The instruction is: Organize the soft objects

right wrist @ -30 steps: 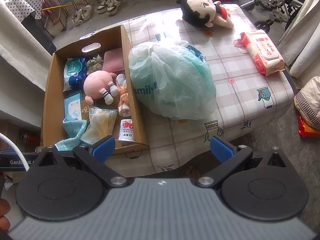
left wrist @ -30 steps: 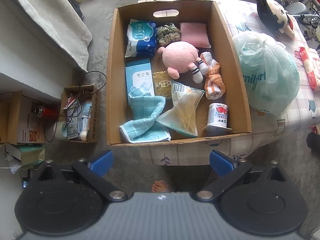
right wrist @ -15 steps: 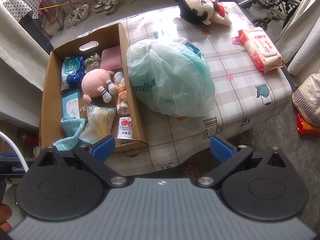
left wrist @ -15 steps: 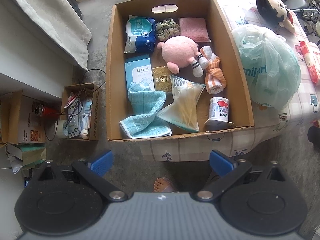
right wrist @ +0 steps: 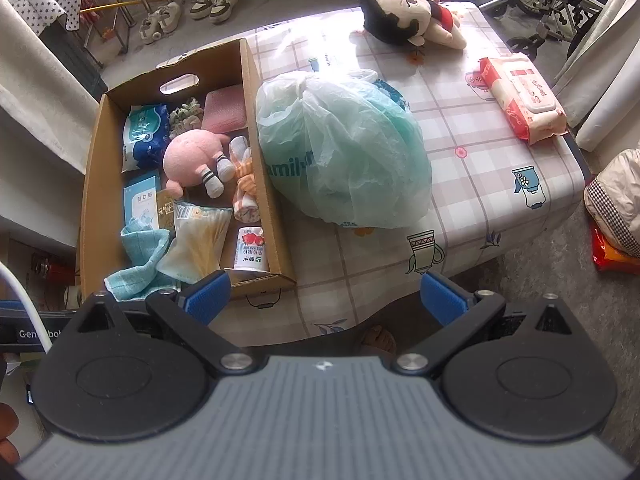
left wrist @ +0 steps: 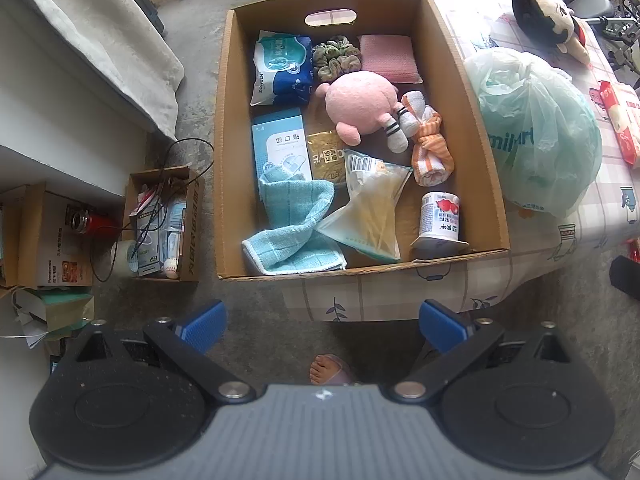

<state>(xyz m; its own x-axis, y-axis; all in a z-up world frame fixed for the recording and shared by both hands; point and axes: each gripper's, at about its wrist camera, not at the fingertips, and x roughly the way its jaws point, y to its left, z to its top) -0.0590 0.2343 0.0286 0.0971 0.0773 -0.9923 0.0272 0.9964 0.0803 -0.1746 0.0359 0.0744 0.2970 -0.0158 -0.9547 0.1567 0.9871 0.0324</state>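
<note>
both your grippers, left (left wrist: 322, 322) and right (right wrist: 326, 294), hang high with fingers spread, empty. cardboard box (left wrist: 486, 148) of soft goods sits well ahead; the black-haired doll (right wrist: 404, 16) and plastic bag (right wrist: 344, 156) wait outside.

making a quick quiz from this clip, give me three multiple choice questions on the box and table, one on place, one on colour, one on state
1. Where does the black-haired doll lie?
A. inside the cardboard box
B. on the table, far side
C. on the floor

2. What colour is the towel at the near left corner of the cardboard box?
A. light blue
B. red
C. black

3. How do the left gripper and right gripper stand?
A. both shut on the towel
B. both open and empty
C. one holds the doll

Answers: 1 B, it rests on the checked cloth beyond the green plastic bag. 2 A, its weave is pale blue. 3 B, the blue pads stand wide apart with nothing between.
</note>
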